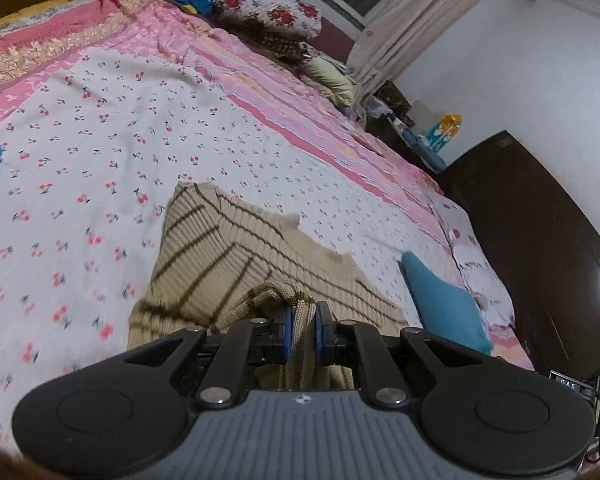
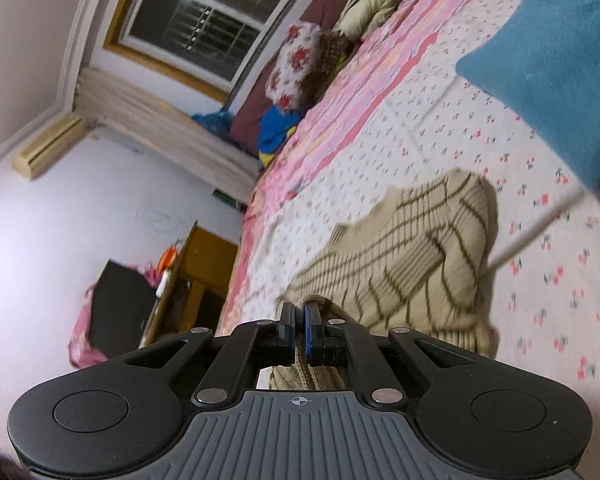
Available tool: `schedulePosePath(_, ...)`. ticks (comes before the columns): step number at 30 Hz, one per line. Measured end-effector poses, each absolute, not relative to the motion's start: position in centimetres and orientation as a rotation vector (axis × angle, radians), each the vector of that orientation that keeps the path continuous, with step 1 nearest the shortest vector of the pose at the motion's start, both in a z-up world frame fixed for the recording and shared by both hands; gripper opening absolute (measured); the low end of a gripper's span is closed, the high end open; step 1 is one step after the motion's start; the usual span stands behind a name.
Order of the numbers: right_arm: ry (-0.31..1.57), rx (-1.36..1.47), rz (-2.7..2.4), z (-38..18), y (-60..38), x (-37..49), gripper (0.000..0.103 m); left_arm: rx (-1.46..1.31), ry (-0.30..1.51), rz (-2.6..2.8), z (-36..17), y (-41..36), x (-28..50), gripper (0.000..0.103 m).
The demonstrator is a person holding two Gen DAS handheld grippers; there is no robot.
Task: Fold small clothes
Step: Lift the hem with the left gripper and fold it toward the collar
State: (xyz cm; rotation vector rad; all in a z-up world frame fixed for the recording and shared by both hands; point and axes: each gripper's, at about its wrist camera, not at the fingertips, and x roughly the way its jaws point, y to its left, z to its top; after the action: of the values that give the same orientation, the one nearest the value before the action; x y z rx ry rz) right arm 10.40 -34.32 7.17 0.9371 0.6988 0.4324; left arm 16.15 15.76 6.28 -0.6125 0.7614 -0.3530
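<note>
Striped knit top (image 1: 236, 248) near bed's edge

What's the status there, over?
Left hand-held gripper and right hand-held gripper both clamped on the beige knitted sweater with dark brown stripes. Near edge lifted, rest on the cherry-print bedsheet. Folded blue fleece cloth lies alongside.

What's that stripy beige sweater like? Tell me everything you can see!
The stripy beige sweater looks like ribbed knit wool, cream-beige with thin dark olive stripes. It lies partly spread on the cherry-print bedsheet, its near edge bunched and lifted. The left hand-held gripper and right hand-held gripper each pinch a bunch of that edge. A blue fluffy cloth sits beside it.
</note>
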Motion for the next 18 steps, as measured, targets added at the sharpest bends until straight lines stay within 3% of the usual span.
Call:
schedulePosePath(11,0.715,1.042,0.327,3.2,-35.3,18.5,0.005,-0.670,0.781,-0.250,3.1,16.0,23.9,0.018)
schedulePosePath(14,0.750,1.092,0.316,2.0,-35.8,19.6,0.011,-0.661,0.794,-0.236,2.7,15.8,24.4,0.018)
schedulePosePath(18,0.752,1.098,0.299,1.1,-36.2,20.3,0.011,-0.700,0.793,-0.200,2.1,16.1,25.1,0.018)
